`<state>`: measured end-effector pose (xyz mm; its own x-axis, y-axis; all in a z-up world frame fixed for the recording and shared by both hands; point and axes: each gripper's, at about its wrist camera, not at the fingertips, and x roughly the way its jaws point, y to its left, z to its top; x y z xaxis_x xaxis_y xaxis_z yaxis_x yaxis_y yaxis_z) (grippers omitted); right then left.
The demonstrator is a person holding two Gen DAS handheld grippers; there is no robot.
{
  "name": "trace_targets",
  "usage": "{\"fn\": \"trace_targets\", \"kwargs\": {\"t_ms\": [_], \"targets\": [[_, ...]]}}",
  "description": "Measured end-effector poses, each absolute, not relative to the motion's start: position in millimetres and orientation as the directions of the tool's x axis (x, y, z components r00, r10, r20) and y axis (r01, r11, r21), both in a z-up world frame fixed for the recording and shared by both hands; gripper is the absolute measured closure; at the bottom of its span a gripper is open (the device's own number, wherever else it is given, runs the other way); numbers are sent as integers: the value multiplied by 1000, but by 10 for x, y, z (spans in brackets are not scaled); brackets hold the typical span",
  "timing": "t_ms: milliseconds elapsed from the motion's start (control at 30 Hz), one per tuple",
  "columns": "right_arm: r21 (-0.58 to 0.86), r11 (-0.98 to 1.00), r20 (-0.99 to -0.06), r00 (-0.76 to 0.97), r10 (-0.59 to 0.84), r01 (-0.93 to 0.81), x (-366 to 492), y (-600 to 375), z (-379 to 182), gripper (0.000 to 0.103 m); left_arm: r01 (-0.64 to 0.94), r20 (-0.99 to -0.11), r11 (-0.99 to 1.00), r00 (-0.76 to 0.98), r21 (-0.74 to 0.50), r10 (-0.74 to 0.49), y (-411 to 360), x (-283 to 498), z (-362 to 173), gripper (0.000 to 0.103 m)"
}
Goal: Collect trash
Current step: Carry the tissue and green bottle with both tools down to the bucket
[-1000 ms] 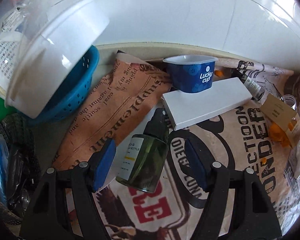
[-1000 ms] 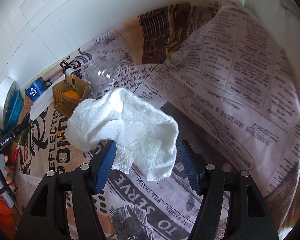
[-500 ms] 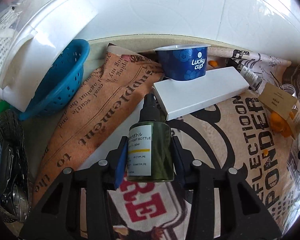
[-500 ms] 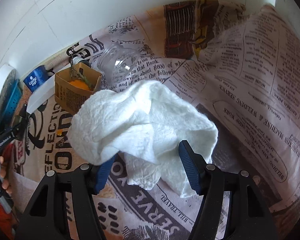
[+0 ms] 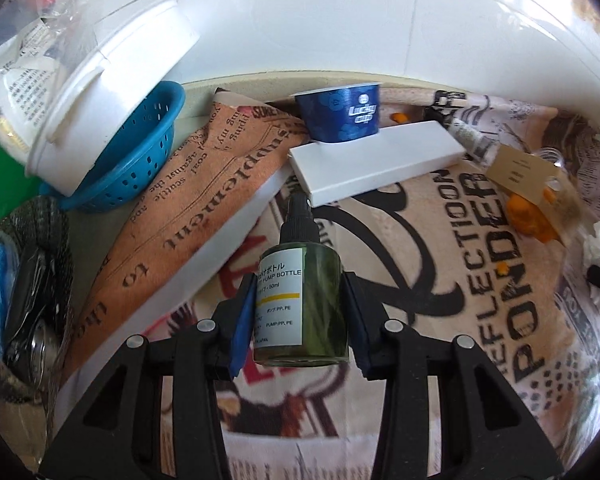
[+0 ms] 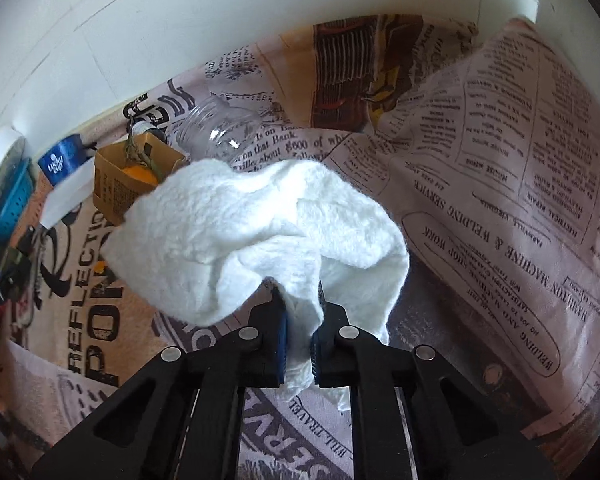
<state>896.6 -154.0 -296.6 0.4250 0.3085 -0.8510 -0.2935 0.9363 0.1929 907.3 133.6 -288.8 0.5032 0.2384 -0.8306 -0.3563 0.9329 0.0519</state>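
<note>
My left gripper (image 5: 300,312) is shut on a small green pump bottle (image 5: 302,304) with a black cap and white label, held upright above the newspaper-covered counter. My right gripper (image 6: 300,328) is shut on a crumpled white paper towel (image 6: 256,236), which hangs over the fingers and hides part of the counter. A blue Lucky cup (image 5: 342,112) stands behind a flat white box (image 5: 374,162). A brown cardboard box with orange peel (image 6: 134,172) and a clear plastic bottle (image 6: 216,132) lie by the wall.
A blue colander (image 5: 136,156) with a white tub (image 5: 100,104) leaning in it sits at the left. A metal mesh basket (image 5: 24,292) holds crushed items at the far left. The tiled wall (image 5: 340,20) bounds the back. Newspaper (image 6: 520,184) rises at the right.
The left gripper closed on the green bottle and lifted it upright. The right gripper closed on the paper towel, bunching it between the fingers.
</note>
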Motion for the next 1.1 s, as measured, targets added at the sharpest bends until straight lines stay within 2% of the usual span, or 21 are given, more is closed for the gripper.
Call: {"fn": "trace_targets", "kwargs": {"t_ms": [200, 467, 800, 1100], "targets": [[213, 928, -824, 453, 339, -306, 8774, -1580, -2715, 95, -337, -810, 941, 542, 35, 224, 1165, 8884, -2632, 62], [253, 915, -745, 540, 391, -314, 8220, -1611, -2109, 95, -265, -754, 964, 638, -27, 154, 1085, 8441, -2197, 62], [268, 919, -649, 652, 394, -289, 7048, -1503, -1555, 95, -124, -673, 991, 738, -58, 53, 1098, 7321, -1643, 62], [289, 915, -598, 692, 403, -283, 6023, -1558, -1161, 95, -50, -652, 997, 758, -64, -4, 1027, 6391, -1343, 62]]}}
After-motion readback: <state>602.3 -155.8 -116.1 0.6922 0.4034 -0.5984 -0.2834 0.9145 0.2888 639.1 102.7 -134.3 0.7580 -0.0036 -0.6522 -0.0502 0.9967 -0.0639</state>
